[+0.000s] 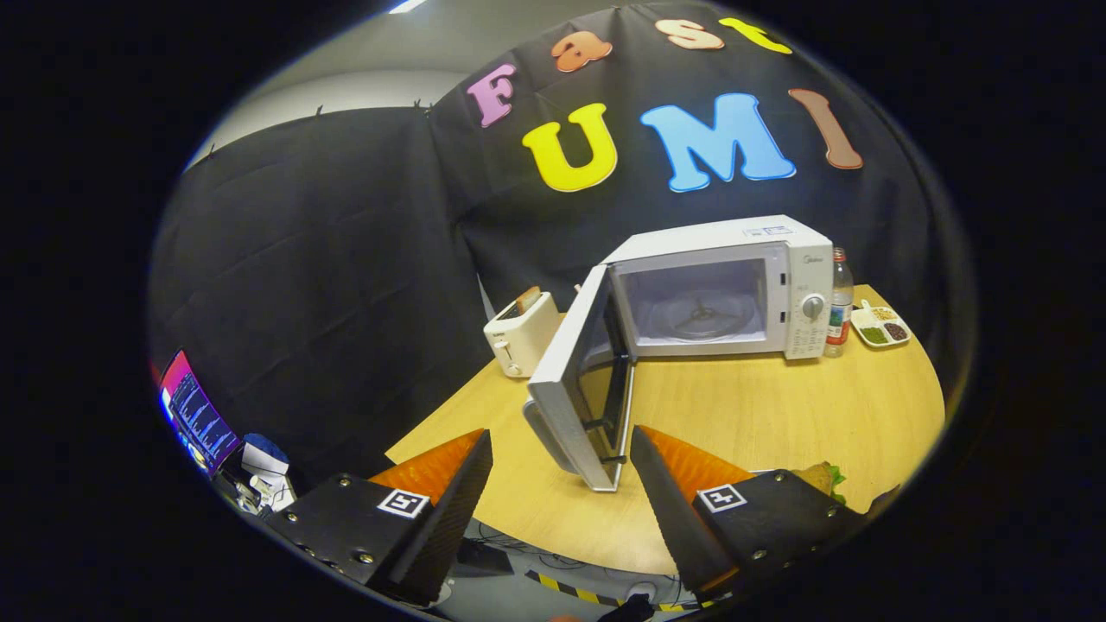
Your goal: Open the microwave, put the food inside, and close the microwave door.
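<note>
The tongs (562,445) are spread wide, with nothing between their two fingers, and they hang over the near edge of the round wooden surface (778,415). Just behind the right finger (683,484), a sandwich (825,478) with a bit of green leaf peeks out at the surface's near edge; most of it is hidden by the tongs' body. Below the near edge, a strip of floor with yellow-and-black tape (587,594) and some cables shows.

Just ahead of the fingers, in the gap between them, stands the free edge of the microwave door (566,380). The door is swung wide open toward the tongs, its inner side with the dark window facing right. The tongs do not touch it.

Beyond the door sits the white microwave (734,285) on the far part of the surface. Its cavity is open and lit, and the glass turntable (704,315) lies bare inside. The control panel with a round knob (812,307) is on its right side.

Left of the microwave, near the door's hinge side, stands a cream toaster (521,333) with a slice of bread poking out of it. Right of the microwave, just beside it, is a clear bottle (839,302) with a red cap, and past that a small divided dish (880,328) holding bits of food. Off the surface to the left, low down, a lit screen (197,419) glows.
</note>
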The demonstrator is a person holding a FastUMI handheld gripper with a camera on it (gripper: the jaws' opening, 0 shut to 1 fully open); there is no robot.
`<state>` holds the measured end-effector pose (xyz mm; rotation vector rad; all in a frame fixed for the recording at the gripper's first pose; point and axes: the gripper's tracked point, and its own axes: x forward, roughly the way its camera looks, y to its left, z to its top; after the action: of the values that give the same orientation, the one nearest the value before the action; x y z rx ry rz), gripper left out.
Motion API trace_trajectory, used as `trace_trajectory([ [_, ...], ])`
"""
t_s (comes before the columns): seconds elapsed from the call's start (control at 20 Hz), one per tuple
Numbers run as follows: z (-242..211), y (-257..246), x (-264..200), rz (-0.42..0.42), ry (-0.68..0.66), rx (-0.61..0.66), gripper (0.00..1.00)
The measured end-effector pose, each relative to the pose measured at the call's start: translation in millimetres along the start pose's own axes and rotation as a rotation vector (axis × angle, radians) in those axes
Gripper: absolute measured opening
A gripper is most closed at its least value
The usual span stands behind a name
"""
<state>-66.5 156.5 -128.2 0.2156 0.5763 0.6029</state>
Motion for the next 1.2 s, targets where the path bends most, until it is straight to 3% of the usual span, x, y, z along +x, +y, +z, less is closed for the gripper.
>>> trace_trajectory([
  [0.45,9.7,-121.5,-33.0,-0.135,0.035,0.205,0.97],
  [0.7,-19.0,-175.2,-41.9,-0.193,0.129,0.289,0.97],
  [0.9,-52.2,-200.7,-43.4,-0.199,0.209,0.401,0.97],
  [1.2,-84.0,-215.5,-36.4,-0.143,0.249,0.691,0.96],
])
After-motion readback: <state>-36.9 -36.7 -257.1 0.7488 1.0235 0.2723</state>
